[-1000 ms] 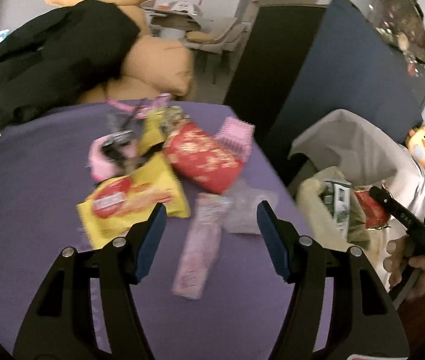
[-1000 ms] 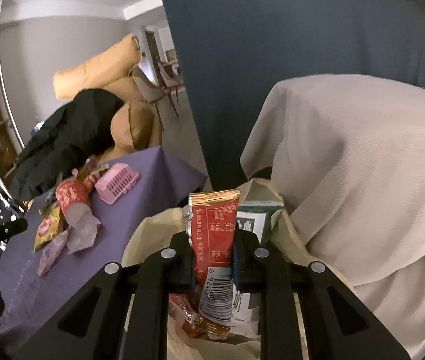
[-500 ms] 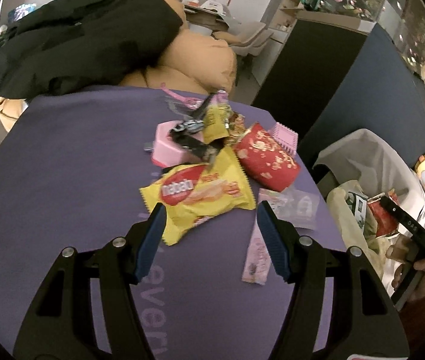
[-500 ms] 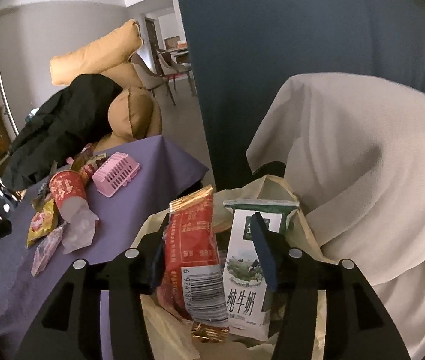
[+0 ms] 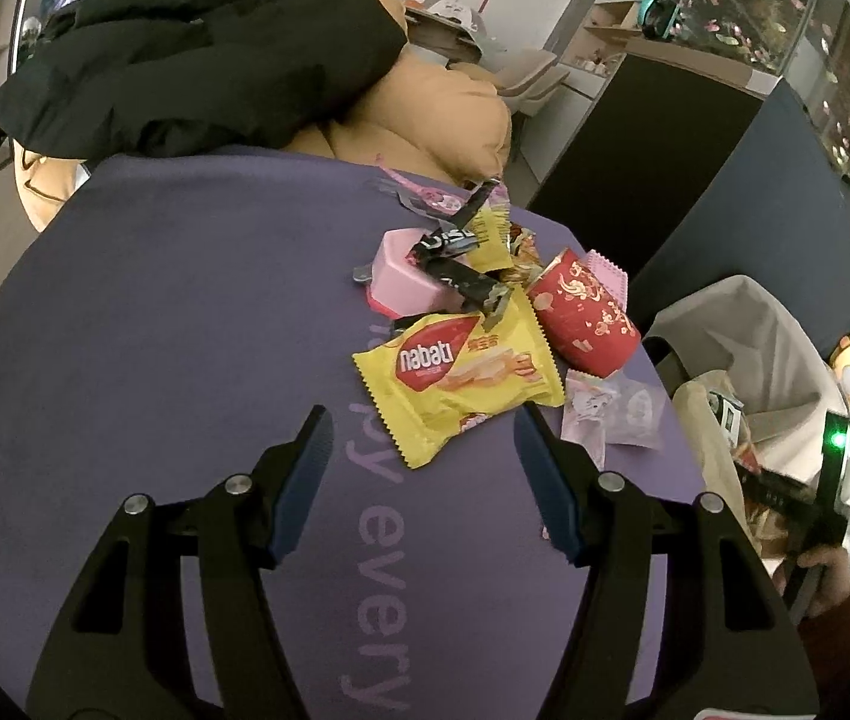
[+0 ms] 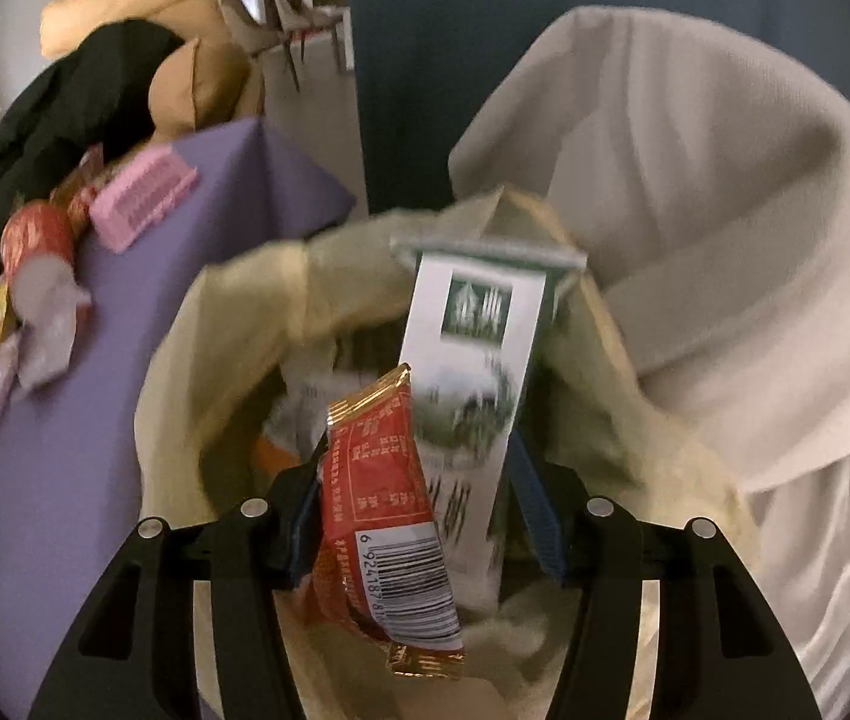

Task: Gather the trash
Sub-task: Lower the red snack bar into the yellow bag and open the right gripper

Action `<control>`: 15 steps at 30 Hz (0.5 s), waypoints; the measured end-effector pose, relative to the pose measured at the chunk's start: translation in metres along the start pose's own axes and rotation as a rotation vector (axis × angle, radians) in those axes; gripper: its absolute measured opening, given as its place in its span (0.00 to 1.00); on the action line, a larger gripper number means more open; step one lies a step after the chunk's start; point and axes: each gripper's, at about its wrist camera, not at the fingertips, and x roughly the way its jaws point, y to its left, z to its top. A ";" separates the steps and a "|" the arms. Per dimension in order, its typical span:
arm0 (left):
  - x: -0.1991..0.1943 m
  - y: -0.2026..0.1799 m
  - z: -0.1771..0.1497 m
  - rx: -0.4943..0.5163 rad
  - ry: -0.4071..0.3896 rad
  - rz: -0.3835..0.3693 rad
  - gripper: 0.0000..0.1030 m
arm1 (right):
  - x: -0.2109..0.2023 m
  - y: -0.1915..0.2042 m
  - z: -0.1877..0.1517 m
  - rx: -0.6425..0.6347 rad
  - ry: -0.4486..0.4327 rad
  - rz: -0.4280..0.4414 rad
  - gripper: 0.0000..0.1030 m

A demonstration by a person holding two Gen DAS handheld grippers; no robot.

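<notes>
On the purple tablecloth (image 5: 155, 360) lies a pile of trash: a yellow wafer wrapper (image 5: 461, 378), a red paper cup (image 5: 581, 318) on its side, a pink box (image 5: 401, 282) and a clear pink wrapper (image 5: 605, 408). My left gripper (image 5: 422, 438) hovers open and empty just short of the yellow wrapper. My right gripper (image 6: 419, 468) points down into the beige trash bag (image 6: 233, 330). Its jaws are opening. A red snack wrapper (image 6: 383, 510) hangs loose between them, beside a milk carton (image 6: 467, 384) standing in the bag.
A black jacket (image 5: 185, 54) and tan cushions (image 5: 443, 114) lie behind the table. A white cloth (image 6: 725, 240) drapes just behind the bag, with a dark blue partition (image 6: 425, 60) beyond. The bag (image 5: 701, 414) sits off the table's right edge.
My right gripper's jaws spread and let go of the red wrapper while tipping down into the bag. My left gripper drifted left, so the pile now sits ahead and to the right.
</notes>
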 end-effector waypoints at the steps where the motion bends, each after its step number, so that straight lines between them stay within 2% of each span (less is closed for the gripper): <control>1: 0.000 0.002 0.000 -0.004 0.000 -0.001 0.58 | -0.002 0.001 -0.004 -0.011 0.009 -0.003 0.52; 7: 0.002 0.009 -0.001 -0.036 0.002 -0.028 0.58 | -0.016 0.007 -0.029 -0.059 0.067 -0.010 0.52; 11: -0.001 0.009 -0.002 -0.040 -0.004 -0.039 0.58 | -0.023 0.003 -0.039 0.011 0.100 0.100 0.52; 13: -0.003 0.010 -0.002 -0.042 -0.007 -0.041 0.58 | -0.032 0.003 -0.040 0.035 0.060 0.148 0.52; 15: -0.004 0.010 -0.001 -0.040 -0.011 -0.040 0.58 | -0.049 0.000 -0.036 0.057 -0.042 0.131 0.52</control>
